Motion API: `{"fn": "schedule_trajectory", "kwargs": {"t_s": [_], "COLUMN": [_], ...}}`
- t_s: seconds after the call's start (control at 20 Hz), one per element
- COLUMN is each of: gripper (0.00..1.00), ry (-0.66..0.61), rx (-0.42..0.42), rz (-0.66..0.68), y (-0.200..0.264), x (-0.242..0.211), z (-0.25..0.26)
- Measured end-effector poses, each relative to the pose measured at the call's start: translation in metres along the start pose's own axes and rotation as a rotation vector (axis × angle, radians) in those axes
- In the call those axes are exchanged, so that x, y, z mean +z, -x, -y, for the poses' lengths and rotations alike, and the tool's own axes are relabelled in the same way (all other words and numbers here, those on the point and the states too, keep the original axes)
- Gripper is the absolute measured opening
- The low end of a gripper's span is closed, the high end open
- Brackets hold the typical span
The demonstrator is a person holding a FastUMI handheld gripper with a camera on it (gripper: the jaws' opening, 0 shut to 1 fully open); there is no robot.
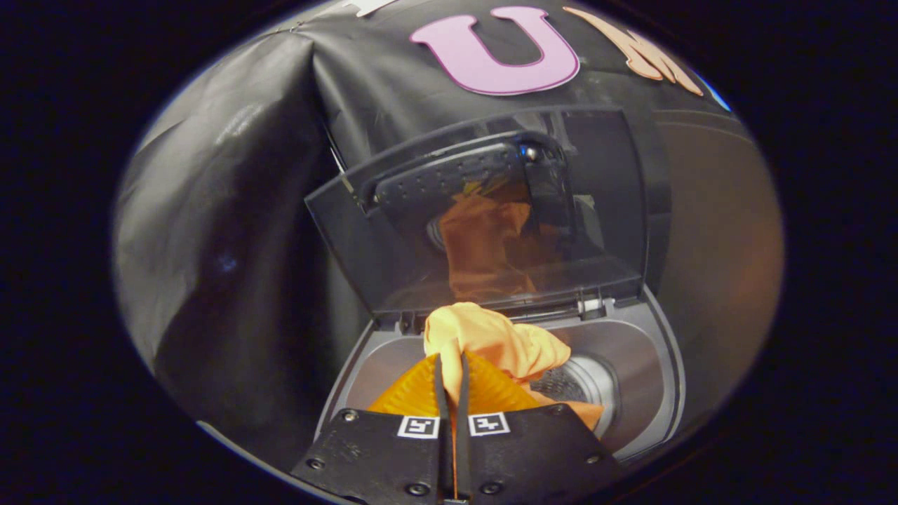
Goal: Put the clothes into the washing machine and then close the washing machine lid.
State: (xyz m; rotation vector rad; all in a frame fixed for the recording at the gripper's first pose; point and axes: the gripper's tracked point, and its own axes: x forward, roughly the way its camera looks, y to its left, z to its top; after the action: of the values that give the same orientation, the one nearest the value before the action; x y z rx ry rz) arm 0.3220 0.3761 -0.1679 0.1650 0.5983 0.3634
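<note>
While lid (491,210) stands open, jaws clenched on orange cloth (491,337) over washer (652,365) drum.

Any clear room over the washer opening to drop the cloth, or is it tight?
The gripper is shut on the orange cloth, held above the drum. Free: the drum mouth right of the cloth, inside the grey rim. Crowded: behind, where the raised lid stands close to the cloth's top.

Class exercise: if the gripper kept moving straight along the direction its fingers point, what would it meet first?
The gripper is shut on the orange garment above the washing machine's open tub. Straight ahead, probably the raised transparent lid comes first; depth is uncertain.
</note>
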Motion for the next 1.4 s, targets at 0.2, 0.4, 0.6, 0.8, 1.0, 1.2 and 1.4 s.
{"fn": "schedule_trajectory", "kwargs": {"t_s": [0.2,0.4,0.6,0.8,1.0,1.2,1.4], "gripper": [0.04,0.31,0.71,0.96,0.97,0.97,0.97], "ry": [-0.036,-0.011,0.004,0.009,0.041,0.137,0.164], "rx": [-0.021,-0.090,-0.097,-0.134,-0.158,-0.160,-0.140], "rz": [-0.028,-0.053,-0.064,-0.031,-0.014,0.053,0.140], "y": [-0.009,-0.011,-0.004,0.006,0.017,0.028,0.034], "x": [-0.017,-0.032,-0.029,-0.013,0.008,0.056,0.114], "z": [0.007,0.023,0.025,0.031,0.029,0.012,-0.016]}}
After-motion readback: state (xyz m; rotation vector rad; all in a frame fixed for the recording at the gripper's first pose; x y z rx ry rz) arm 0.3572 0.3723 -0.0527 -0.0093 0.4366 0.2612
